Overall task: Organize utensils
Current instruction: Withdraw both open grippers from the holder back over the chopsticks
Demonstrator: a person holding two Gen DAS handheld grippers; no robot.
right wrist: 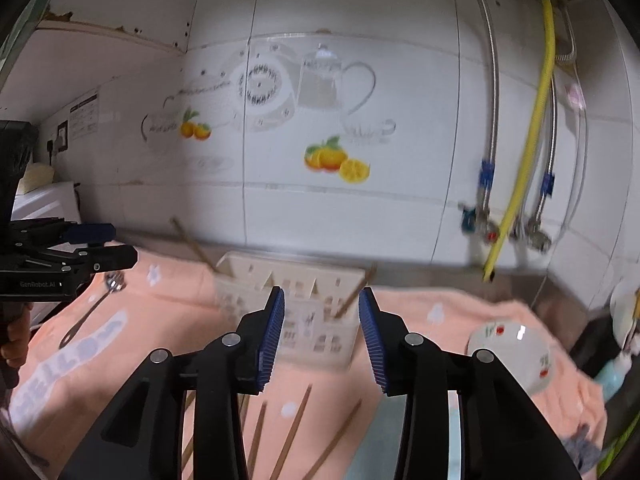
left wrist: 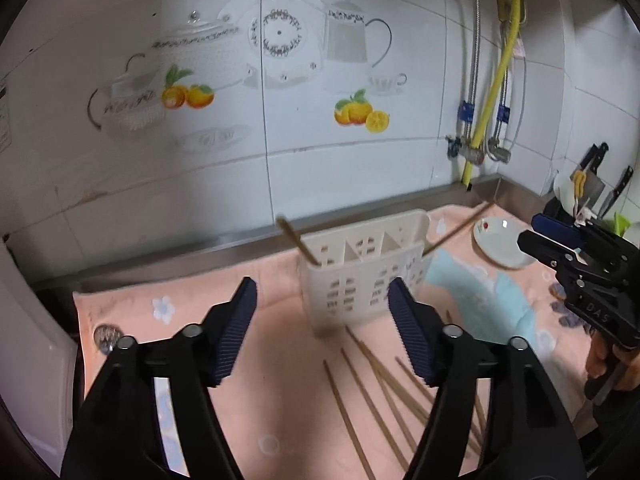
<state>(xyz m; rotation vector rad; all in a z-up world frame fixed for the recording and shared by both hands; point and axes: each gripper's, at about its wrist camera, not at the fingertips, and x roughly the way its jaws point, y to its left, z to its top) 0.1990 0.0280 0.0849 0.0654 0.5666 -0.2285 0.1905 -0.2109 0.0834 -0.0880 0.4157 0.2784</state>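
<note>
Chopsticks [left wrist: 376, 392] lie before the caddy [left wrist: 360, 276] (bowl [left wrist: 500, 246] nearby); each hand-held gripper [left wrist: 322, 332] [right wrist: 321, 336] gapes empty.

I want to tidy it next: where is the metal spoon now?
In the right wrist view the metal spoon lies at the left on the pink towel, left of the white plastic utensil basket.

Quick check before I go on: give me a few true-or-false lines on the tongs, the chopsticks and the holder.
1. Both tongs are empty. True: left tongs and right tongs stand open, nothing between the pads.
2. The white holder has no chopsticks in it. False: one leans out at each end.
3. Loose chopsticks lie on the pink towel. True.
4. The bowl sits left of the holder. False: it sits right of it.
</note>
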